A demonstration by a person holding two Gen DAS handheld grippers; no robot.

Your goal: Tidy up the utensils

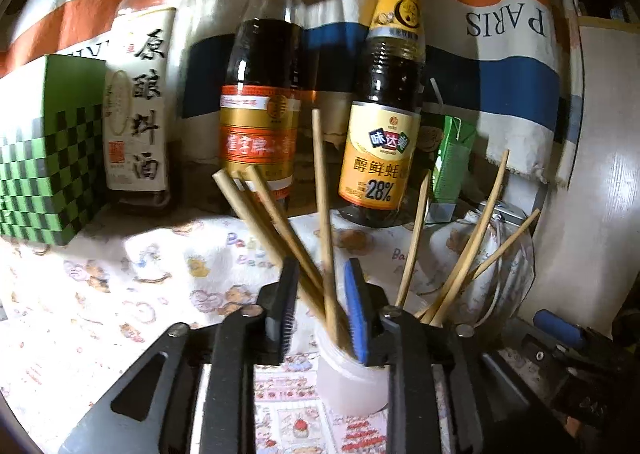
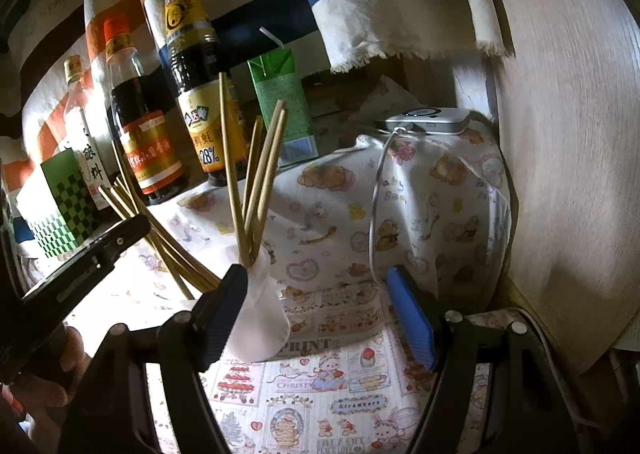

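Left gripper (image 1: pixel 322 306) stands partly open around bamboo chopsticks (image 1: pixel 324 221) in a white cup (image 2: pixel 262 318) mid-counter, grip unclear. Right gripper (image 2: pixel 316 318) gapes wide and empty just beside the cup.

A striped orange, white and blue cloth (image 1: pixel 500 65) reading "PARIS" hangs at the far side. A pale wood-grain panel (image 2: pixel 568 133) stands right. Sunlight falls across the cartoon-printed tablecloth (image 2: pixel 320 382).

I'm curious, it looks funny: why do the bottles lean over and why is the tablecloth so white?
Left wrist view: the fisheye lens bends the bottles, and sunlight bleaches the tablecloth. Right wrist view: same curving, glare by the cup, dark shadowed corners.
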